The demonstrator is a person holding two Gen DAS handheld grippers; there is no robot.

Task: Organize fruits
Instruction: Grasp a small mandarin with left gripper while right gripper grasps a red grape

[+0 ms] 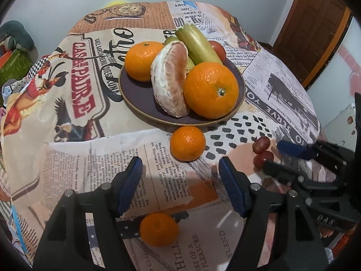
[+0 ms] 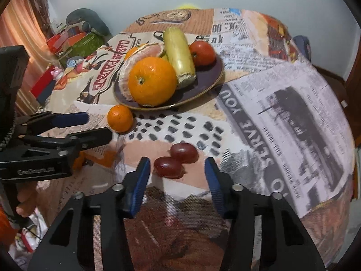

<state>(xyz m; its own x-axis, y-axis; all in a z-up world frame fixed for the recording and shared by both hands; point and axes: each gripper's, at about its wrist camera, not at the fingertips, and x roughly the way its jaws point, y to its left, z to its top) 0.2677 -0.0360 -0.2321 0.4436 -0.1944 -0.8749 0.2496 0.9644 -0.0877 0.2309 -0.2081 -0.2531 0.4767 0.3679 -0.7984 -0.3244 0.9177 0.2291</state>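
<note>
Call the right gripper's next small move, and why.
Probably ease the right gripper forward and down around the nearer red grape: both grapes lie loose on the tablecloth, just ahead of its open, empty jaws, off the plate.

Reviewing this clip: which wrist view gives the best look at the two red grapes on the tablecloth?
The right wrist view: the two red grapes lie near its centre, large and unobstructed, just ahead of the right gripper. In the left wrist view they sit small toward the right edge, close beside that gripper's fingers.
</note>
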